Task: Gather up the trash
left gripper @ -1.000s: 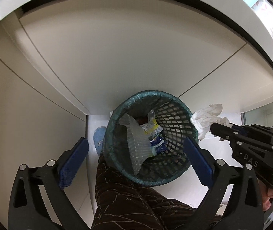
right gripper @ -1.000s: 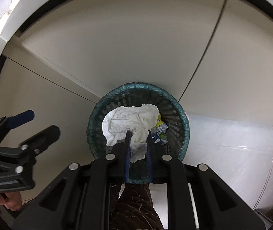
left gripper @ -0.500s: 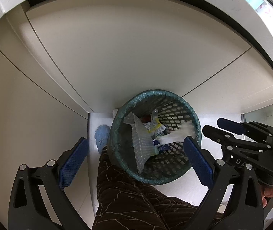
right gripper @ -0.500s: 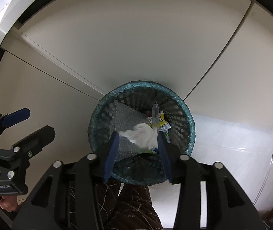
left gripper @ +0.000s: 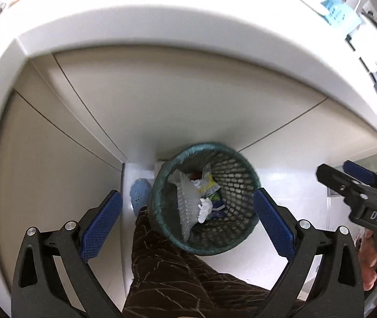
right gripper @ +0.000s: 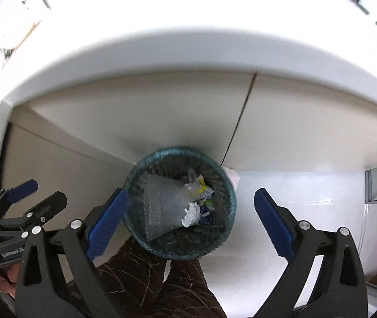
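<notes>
A dark green mesh wastebasket [left gripper: 239,164] stands on the white floor below me; it also shows in the right wrist view [right gripper: 220,175]. Inside lie a crumpled white tissue [left gripper: 205,208] [right gripper: 192,213], clear bubble wrap [left gripper: 185,198] [right gripper: 162,206] and a yellow-blue wrapper [left gripper: 209,185]. My left gripper [left gripper: 188,222] is open and empty above the basket. My right gripper [right gripper: 191,220] is open and empty above it too, and it shows at the right edge of the left wrist view [left gripper: 347,175].
Beige cabinet fronts [left gripper: 162,100] rise behind the basket under a white countertop [left gripper: 188,26]. My brown trouser leg [left gripper: 178,273] and a blue slipper [left gripper: 139,194] are beside the basket. A light blue basket [left gripper: 339,16] sits on the counter at the far right.
My right gripper opened and let go of the white tissue, which fell into the wastebasket. Both grippers have since risen away from the basket, so the countertop comes into view.
</notes>
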`<state>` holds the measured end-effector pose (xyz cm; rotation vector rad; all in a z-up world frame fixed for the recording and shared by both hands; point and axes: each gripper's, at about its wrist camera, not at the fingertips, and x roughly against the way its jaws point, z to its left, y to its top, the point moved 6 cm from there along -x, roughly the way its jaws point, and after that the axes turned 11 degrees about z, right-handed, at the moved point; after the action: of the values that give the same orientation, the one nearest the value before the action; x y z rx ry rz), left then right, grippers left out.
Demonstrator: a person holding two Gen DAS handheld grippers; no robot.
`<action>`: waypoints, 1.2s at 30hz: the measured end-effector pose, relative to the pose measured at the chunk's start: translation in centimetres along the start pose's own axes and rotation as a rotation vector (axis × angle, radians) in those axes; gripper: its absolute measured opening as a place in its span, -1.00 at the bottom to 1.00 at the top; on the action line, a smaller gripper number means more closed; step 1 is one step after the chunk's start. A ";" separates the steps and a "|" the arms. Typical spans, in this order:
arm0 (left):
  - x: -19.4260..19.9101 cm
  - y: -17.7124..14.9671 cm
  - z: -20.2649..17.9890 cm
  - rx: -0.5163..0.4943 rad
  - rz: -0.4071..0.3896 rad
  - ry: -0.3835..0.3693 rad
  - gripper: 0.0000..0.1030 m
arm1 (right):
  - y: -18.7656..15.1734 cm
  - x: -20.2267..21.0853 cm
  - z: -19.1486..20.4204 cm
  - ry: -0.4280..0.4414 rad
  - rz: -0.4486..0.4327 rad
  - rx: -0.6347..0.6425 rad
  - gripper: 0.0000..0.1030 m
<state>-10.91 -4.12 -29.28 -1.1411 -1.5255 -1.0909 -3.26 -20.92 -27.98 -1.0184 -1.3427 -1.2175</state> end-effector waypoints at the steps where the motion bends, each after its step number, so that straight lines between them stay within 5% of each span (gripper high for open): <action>1: 1.3 0.2 -0.3 0.004 -0.013 -0.009 0.88 | 0.1 1.6 0.0 0.003 -0.017 -0.004 0.79; 15: 18.5 0.6 -3.9 -0.018 -0.140 0.049 0.88 | -1.3 18.3 0.4 0.006 -0.148 -0.021 0.79; 36: 20.5 -1.0 -5.9 -0.063 -0.145 0.053 0.88 | -2.5 19.9 0.8 -0.049 -0.155 -0.005 0.79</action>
<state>-14.18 -6.53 -8.32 -1.0485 -1.5612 -1.2652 -8.39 -21.31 -8.62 -0.9671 -1.4796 -1.3179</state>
